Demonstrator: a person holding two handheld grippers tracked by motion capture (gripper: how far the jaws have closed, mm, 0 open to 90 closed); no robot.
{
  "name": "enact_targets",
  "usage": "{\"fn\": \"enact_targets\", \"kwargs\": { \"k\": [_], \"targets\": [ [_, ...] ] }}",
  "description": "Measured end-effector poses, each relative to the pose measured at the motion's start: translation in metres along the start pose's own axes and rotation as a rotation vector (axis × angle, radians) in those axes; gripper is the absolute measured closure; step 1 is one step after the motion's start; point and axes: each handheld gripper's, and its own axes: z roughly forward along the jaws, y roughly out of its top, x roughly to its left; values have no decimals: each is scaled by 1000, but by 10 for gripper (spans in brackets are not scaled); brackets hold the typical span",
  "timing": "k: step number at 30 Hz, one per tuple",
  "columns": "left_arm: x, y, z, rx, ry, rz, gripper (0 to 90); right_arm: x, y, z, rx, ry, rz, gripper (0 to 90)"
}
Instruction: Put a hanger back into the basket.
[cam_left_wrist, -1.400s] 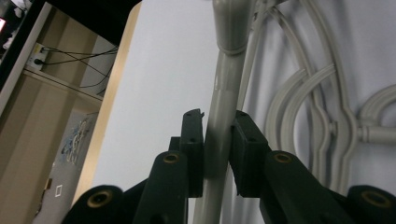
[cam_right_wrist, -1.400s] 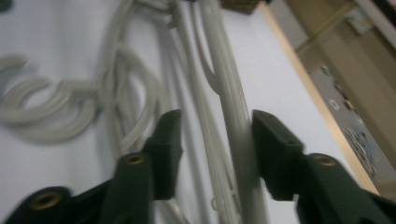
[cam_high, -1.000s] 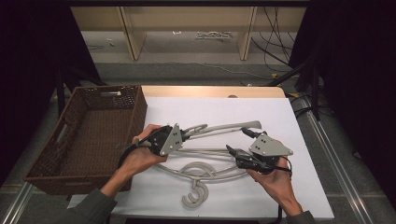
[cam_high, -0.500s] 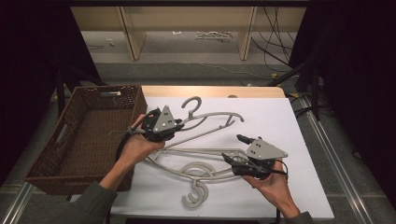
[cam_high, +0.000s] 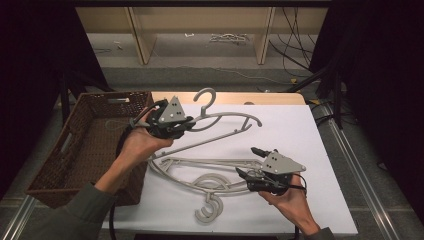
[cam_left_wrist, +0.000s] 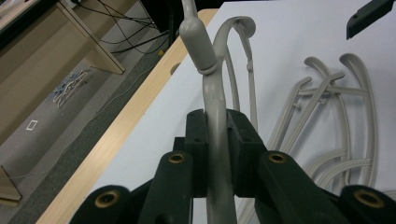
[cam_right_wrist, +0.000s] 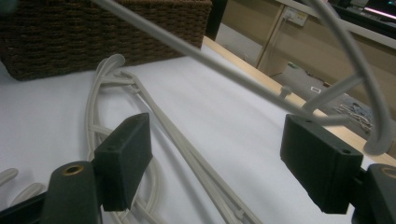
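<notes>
Left gripper (cam_high: 186, 123) is clamped tight on the neck of a grey plastic hanger (cam_high: 220, 119), holding it in the air above the white table (cam_high: 300, 135), just beside the wicker basket (cam_high: 85, 145). 2 more hangers (cam_high: 200, 175) lie flat on the table. Right gripper (cam_high: 250, 162) rests beside them, jaws wide apart, gripping nothing.

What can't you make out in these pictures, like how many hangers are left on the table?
- High view: the grey hangers on the table overlap, so their count is unclear.
- High view: the wicker basket floor is partly hidden by the left forearm.
- Left claw view: the lifted hanger hook is cut off by the top edge.
- Right claw view: that hanger's ends run past the frame.
</notes>
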Motion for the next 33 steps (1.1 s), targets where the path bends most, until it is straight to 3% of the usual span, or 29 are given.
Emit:
{"fn": "enact_targets", "kwargs": {
  "k": [8, 16, 17, 23, 24, 29, 30, 33],
  "targets": [
    [19, -4, -23, 13, 31, -8, 799, 4, -3, 3, 16, 11, -11, 260],
    [46, -24, -61, 23, 123, -28, 799, 7, -4, 6, 25, 23, -21, 260],
    [50, -27, -66, 31, 136, -22, 799, 7, -4, 5, 31, 27, -20, 260],
    [66, -54, -92, 22, 207, -82, 799, 8, -6, 7, 37, 32, -16, 260],
    [71, -64, -98, 25, 228, -101, 799, 8, -7, 8, 34, 28, -17, 260],
    [81, -84, -109, 29, 264, -120, 800, 9, -8, 9, 44, 37, -14, 260],
    [85, -94, -114, 32, 279, -136, 799, 10, -9, 10, 44, 36, -17, 259],
    [87, -104, -117, 22, 298, -170, 800, 10, -9, 10, 49, 43, -16, 256]
  ]
}}
